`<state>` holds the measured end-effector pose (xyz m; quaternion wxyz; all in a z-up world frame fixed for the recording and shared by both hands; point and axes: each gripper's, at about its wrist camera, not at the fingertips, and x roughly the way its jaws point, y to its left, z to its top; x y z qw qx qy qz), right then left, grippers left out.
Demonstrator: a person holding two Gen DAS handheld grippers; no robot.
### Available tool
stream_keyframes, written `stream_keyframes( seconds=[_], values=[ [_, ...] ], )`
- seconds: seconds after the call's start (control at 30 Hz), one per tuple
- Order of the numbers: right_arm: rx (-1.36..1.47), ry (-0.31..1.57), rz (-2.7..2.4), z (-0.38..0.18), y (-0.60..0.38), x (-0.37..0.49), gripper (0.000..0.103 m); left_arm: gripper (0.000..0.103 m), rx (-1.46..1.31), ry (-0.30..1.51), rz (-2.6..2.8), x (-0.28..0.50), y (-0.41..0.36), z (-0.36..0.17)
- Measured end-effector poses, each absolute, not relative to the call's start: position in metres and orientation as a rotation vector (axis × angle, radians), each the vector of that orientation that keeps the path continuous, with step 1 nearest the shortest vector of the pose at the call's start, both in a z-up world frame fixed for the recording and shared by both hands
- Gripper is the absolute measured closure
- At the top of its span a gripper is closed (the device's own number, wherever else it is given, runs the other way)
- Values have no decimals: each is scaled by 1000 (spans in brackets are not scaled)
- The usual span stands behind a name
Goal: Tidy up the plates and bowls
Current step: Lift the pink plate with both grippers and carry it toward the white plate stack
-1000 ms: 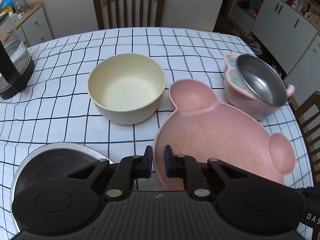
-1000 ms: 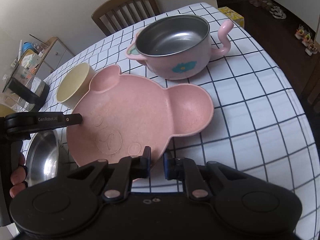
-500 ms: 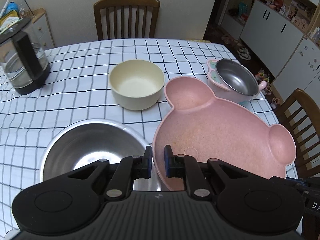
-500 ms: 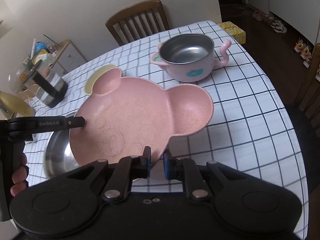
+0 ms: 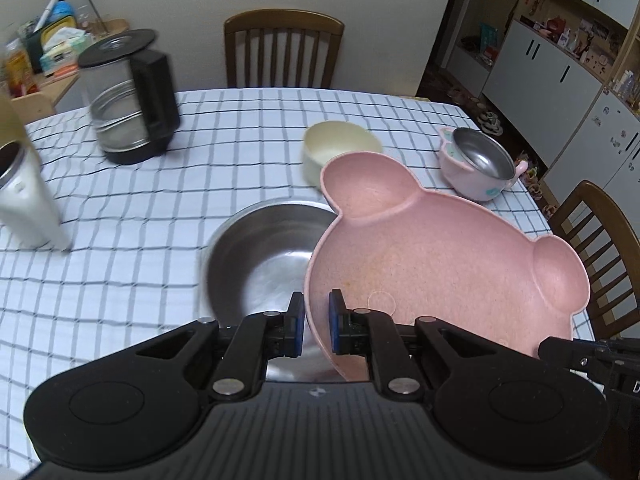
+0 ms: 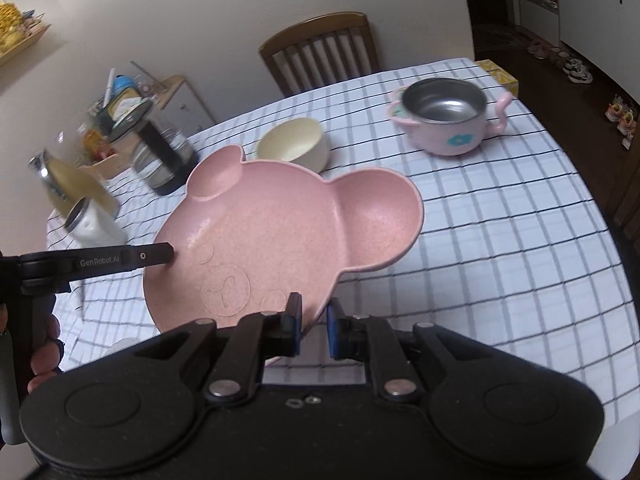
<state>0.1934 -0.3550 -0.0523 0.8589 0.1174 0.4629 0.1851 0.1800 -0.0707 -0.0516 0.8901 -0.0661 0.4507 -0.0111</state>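
Above three table bowls (image 5: 268,264), one pink plate (image 5: 432,264) (both hand-held grippers (image 5: 313,322) clamping it)

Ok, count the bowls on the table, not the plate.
3. Steel bowl nearest, partly behind the lifted pink plate; cream bowl beyond it; pink handled bowl far right. None seems hidden.

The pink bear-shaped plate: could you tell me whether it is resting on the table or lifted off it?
Lifted: the pink bear-shaped plate hangs above the tablecloth, its rim clamped by the left gripper and right gripper.
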Motion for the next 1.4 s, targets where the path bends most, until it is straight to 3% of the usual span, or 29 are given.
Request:
stream_keyframes(
  seconds=[0.7,1.4],
  values=[
    [146,1036,525,-63,-220,108,90,92,-191,972,65,50,70,-74],
    [32,1128,613,-118,-155,96,90,92,-196,1041,123,14,112,-124]
  ],
)
